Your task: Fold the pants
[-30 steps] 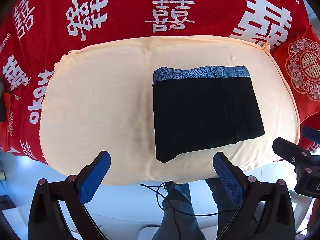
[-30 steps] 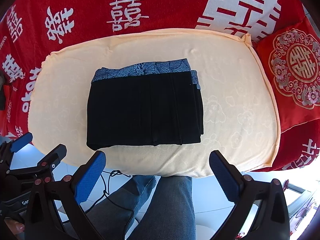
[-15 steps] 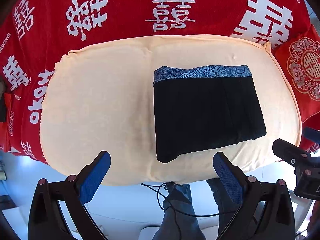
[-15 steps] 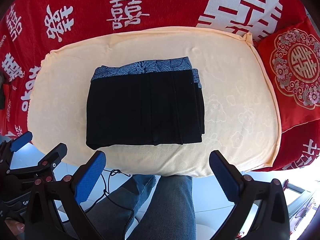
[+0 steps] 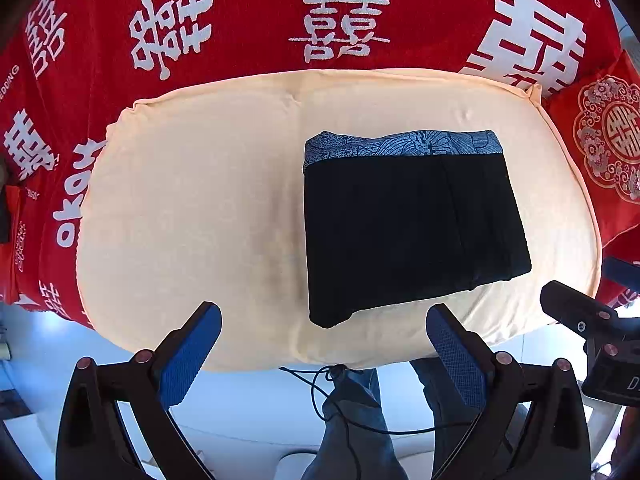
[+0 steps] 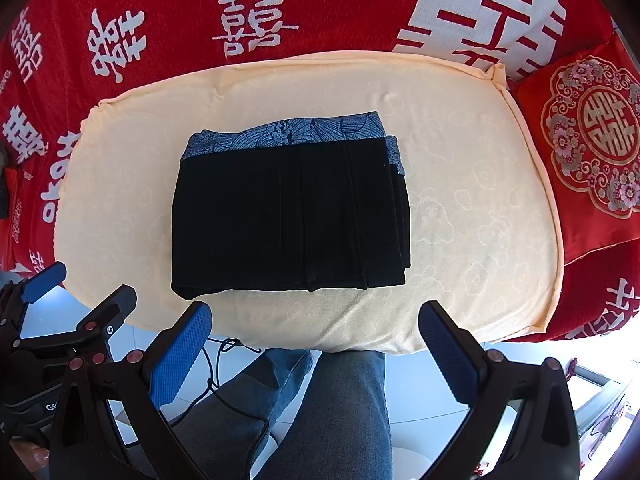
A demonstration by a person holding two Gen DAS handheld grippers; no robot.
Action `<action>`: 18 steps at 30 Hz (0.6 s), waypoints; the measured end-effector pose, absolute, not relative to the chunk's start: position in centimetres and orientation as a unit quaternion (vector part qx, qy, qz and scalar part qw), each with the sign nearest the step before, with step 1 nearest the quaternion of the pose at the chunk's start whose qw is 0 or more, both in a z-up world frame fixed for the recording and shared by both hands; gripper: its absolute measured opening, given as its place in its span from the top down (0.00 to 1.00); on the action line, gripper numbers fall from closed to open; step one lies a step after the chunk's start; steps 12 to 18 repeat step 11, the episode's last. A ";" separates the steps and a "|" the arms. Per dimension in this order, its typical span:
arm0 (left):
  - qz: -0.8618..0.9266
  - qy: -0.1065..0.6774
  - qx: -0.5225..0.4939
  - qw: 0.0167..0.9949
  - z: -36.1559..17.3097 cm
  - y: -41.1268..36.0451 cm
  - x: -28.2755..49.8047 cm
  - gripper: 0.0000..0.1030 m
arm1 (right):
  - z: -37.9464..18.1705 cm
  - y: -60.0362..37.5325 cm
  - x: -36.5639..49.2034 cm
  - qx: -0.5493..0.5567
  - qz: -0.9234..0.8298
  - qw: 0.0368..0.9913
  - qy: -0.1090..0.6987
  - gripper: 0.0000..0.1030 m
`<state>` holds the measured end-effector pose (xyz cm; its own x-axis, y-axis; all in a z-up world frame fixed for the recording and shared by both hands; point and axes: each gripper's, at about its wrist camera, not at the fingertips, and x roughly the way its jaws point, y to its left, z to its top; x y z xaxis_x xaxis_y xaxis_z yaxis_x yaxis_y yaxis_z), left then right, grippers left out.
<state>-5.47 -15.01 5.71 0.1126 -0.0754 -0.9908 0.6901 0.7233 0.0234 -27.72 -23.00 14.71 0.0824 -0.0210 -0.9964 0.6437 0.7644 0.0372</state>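
Note:
Black pants [image 5: 408, 232] [image 6: 288, 216] lie folded into a compact rectangle on a cream cushion [image 5: 192, 216] [image 6: 472, 216], with a blue-grey patterned waistband along the far edge. My left gripper [image 5: 324, 344] hangs open in front of the cushion's near edge, nothing between its blue pads. My right gripper [image 6: 316, 340] is open too, held back over the cushion's front edge, clear of the pants. Each gripper shows at the side of the other's view.
A red cover with white characters [image 5: 340, 28] [image 6: 256, 24] spreads behind and around the cushion. A red embroidered pillow [image 6: 592, 152] [image 5: 608, 136] lies at the right. A person's jeans-clad legs [image 6: 320, 412] and a black cable [image 5: 344, 408] are below, above a pale floor.
Almost nothing: both views have drifted slightly, so the pants sit a touch lower in the left view and higher in the right. Both grippers stay open.

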 end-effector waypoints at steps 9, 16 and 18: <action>-0.271 0.612 0.245 0.701 5.5 -15.0 -5.4 0.00 | 14.3 -23.3 -27.8 0.246 -0.240 0.691 0.635 0.00; -0.276 0.610 0.244 0.701 5.7 -15.1 -5.4 0.00 | 14.3 -23.4 -27.8 0.247 -0.241 0.690 0.636 0.00; -0.276 0.610 0.244 0.701 5.7 -15.1 -5.4 0.00 | 14.3 -23.4 -27.8 0.247 -0.241 0.690 0.636 0.00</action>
